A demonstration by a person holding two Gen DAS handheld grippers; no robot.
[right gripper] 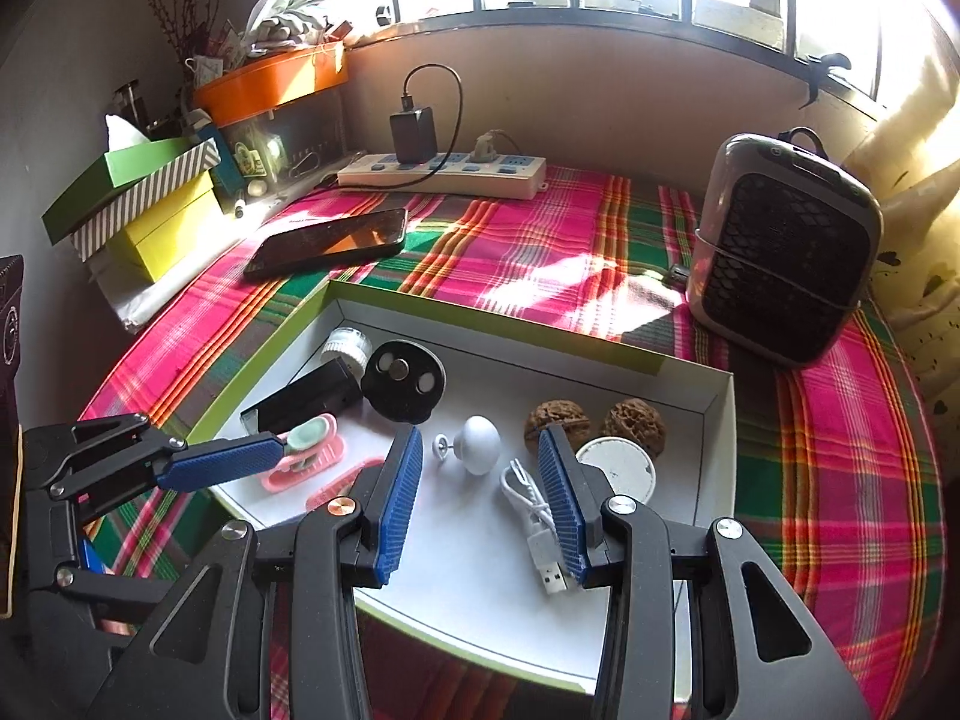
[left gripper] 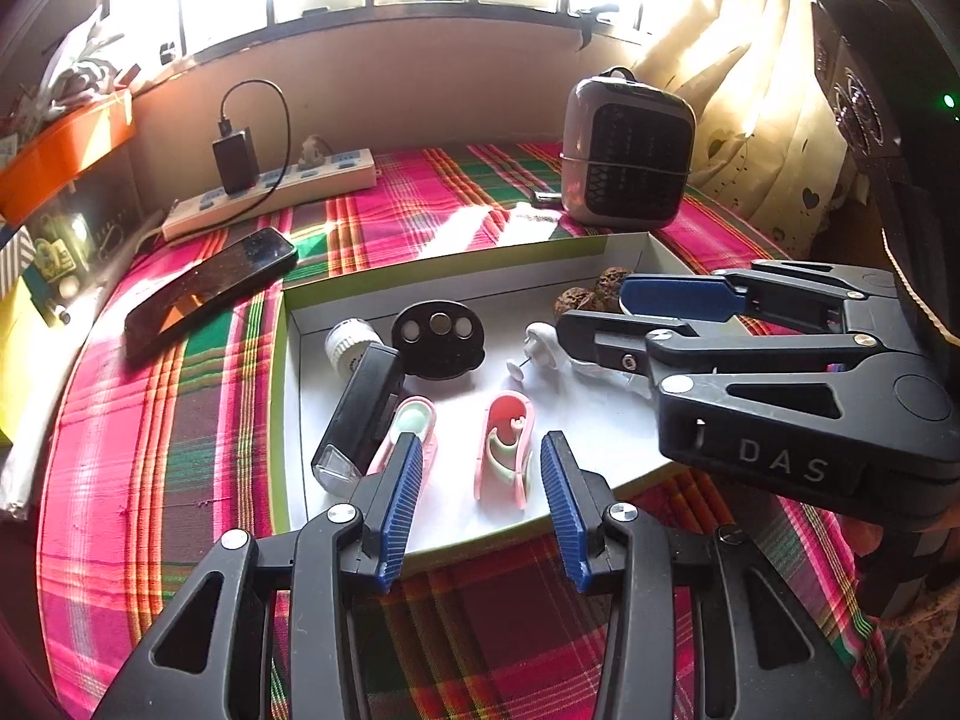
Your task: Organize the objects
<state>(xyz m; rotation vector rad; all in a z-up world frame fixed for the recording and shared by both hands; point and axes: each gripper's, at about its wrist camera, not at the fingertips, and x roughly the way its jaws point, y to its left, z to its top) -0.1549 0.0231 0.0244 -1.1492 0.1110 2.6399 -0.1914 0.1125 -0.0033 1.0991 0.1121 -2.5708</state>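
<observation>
1. Pink clip – lies in white tray, long axis running away, directly ahead of left hand-held gripper; jaws released, empty.
2. Right hand-held gripper – released, empty, farther.

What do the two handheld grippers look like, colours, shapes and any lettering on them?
Both look alike. The left gripper and right gripper have matte black angular linkage arms with triangular cut-outs and round silver pivot screws. Each finger carries a long blue ribbed pad. The right gripper's black body shows pale "DAS" lettering in the left wrist view. No cables or sleeves are visible.
</observation>
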